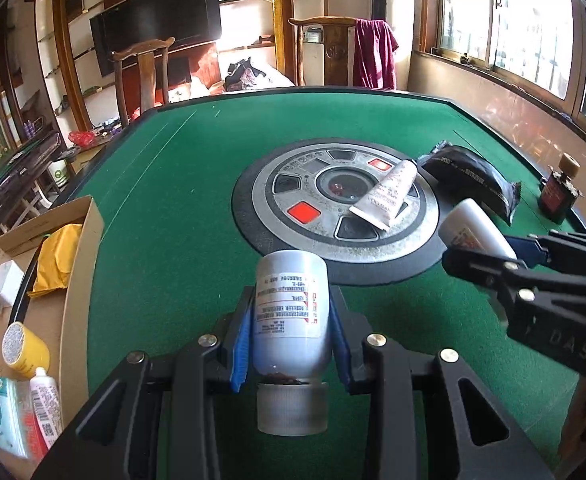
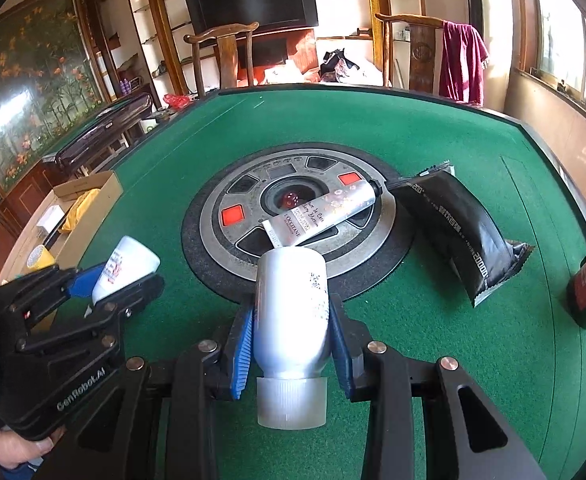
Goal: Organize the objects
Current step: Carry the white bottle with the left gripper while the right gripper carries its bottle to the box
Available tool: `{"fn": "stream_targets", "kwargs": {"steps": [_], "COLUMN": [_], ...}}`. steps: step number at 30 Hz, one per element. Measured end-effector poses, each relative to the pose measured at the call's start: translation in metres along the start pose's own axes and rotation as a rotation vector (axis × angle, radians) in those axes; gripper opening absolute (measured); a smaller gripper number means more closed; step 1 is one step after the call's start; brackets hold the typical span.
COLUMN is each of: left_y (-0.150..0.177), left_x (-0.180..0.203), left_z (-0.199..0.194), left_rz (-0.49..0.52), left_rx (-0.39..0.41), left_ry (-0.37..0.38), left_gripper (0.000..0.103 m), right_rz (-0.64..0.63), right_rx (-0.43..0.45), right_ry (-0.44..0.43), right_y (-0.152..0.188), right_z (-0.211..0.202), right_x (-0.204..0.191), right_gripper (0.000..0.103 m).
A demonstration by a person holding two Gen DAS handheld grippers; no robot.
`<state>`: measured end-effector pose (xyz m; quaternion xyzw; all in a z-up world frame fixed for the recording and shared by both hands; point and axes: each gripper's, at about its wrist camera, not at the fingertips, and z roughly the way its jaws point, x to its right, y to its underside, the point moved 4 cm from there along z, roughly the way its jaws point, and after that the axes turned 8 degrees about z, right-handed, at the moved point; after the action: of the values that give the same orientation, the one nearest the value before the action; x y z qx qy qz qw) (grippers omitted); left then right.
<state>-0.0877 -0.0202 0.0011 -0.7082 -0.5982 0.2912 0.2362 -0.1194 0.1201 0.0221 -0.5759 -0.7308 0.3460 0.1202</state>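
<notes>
Both grippers grasp white bottles above the green counter (image 1: 181, 184): left gripper (image 1: 291, 330), right gripper (image 2: 291, 330). Keep jaws clenched carrying left's bottle (image 1: 291, 312) toward the cardboard box (image 1: 81, 248).

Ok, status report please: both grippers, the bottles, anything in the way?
Left gripper shut on white bottle. Right gripper shut on second white bottle. Tube and black pouch on table ahead, not blocking.

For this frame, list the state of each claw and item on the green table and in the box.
Left claw: shut on a labelled white bottle.
Right claw: shut on a plain white bottle.
Cream tube: lying on the centre disc.
Black pouch: lying flat.
Cardboard box: open.
</notes>
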Motion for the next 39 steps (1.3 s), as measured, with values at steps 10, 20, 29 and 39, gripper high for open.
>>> {"fn": "stream_targets", "kwargs": {"steps": [10,20,29,39], "left_y": [0.021,0.03,0.039,0.059], "left_x": [-0.003,-0.016,-0.06,-0.133], "left_z": [-0.039,-0.085,-0.117,-0.137], "left_rz": [0.003,-0.018,-0.1,-0.22], "left_rx": [0.021,0.089,0.143,0.161], "left_ry": [0.001,0.013,0.001,-0.065], "left_gripper": [0.033,0.033,0.033,0.033], "right_rz": [-0.012,0.058,-0.016,-0.102], "right_rx": [0.031,0.027,0.025,0.004], "right_ry": [-0.018,-0.068,-0.134,-0.2], "right_y": [0.031,0.052,0.05,0.035], "right_z": [-0.027,-0.042,-0.05,-0.044], "right_x": [-0.034,-0.053,-0.107,-0.174], "right_gripper": [0.037,0.037,0.037,0.037]}}
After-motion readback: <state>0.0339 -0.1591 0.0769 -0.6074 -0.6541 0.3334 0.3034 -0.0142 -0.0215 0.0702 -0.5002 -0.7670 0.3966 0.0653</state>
